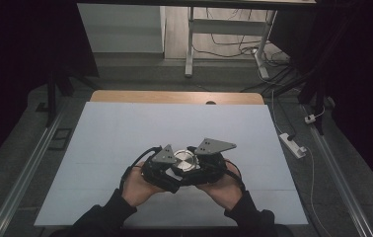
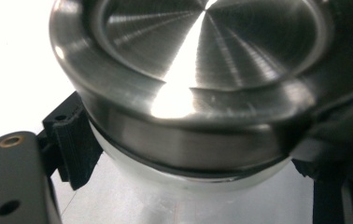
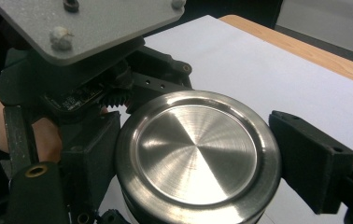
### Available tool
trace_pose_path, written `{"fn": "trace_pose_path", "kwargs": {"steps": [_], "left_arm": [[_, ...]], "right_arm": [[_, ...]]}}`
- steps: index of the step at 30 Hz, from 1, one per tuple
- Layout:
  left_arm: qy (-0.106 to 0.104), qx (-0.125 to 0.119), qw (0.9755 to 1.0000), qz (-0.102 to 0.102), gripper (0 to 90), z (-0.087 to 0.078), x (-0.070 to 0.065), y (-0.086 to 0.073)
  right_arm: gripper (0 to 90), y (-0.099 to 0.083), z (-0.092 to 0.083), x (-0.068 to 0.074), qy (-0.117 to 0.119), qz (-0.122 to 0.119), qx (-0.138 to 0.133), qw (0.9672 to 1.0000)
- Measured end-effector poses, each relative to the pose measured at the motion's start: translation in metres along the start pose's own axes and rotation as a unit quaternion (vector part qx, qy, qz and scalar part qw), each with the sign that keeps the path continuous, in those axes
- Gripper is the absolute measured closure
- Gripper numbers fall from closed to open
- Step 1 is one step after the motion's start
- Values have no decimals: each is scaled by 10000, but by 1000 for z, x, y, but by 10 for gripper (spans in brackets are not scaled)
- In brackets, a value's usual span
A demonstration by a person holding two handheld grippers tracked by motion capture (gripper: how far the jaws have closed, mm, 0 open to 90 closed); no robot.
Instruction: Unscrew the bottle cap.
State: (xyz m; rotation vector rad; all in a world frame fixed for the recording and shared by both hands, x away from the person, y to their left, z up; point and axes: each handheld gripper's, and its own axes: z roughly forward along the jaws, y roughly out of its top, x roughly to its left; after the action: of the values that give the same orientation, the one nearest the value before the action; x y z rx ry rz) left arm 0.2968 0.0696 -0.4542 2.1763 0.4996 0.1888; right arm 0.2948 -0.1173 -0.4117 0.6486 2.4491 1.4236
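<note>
In the high view, the steel-lidded glass jar (image 1: 185,161) stood upright between the left gripper (image 1: 162,170) and the right gripper (image 1: 209,165), over the near middle of the table (image 1: 125,128).

In the left gripper view, its jaws pinched the glass body just below the steel lid (image 2: 202,70).

In the right gripper view, its jaws clamped the lid's (image 3: 198,156) rim from either side, axis vertical.

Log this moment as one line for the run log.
left gripper: shut on jar body | right gripper: shut on metal lid | jar: held above table
</note>
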Motion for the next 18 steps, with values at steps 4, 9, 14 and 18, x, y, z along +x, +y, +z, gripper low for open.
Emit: {"fn": "trace_pose_path", "kwargs": {"steps": [4, 9, 14, 18], "left_arm": [[-240, -88, 9996, 77, 157, -1, 0, -1], [-677, -146, 9973, 252, 157, -4, 1, -1], [-853, -121, 9954, 429, 157, -4, -4, 1], [-711, -142, 9968, 337, 157, -6, -2, 1]], "right_arm": [[196, 1, -2, -3, 256, -167, 56, 9995], [196, 2, -6, -16, 1104, -428, 41, 9930], [193, -2, -10, -29, 1922, -624, -58, 9793], [34, 0, -14, -27, 1483, -490, -106, 9877]]}}
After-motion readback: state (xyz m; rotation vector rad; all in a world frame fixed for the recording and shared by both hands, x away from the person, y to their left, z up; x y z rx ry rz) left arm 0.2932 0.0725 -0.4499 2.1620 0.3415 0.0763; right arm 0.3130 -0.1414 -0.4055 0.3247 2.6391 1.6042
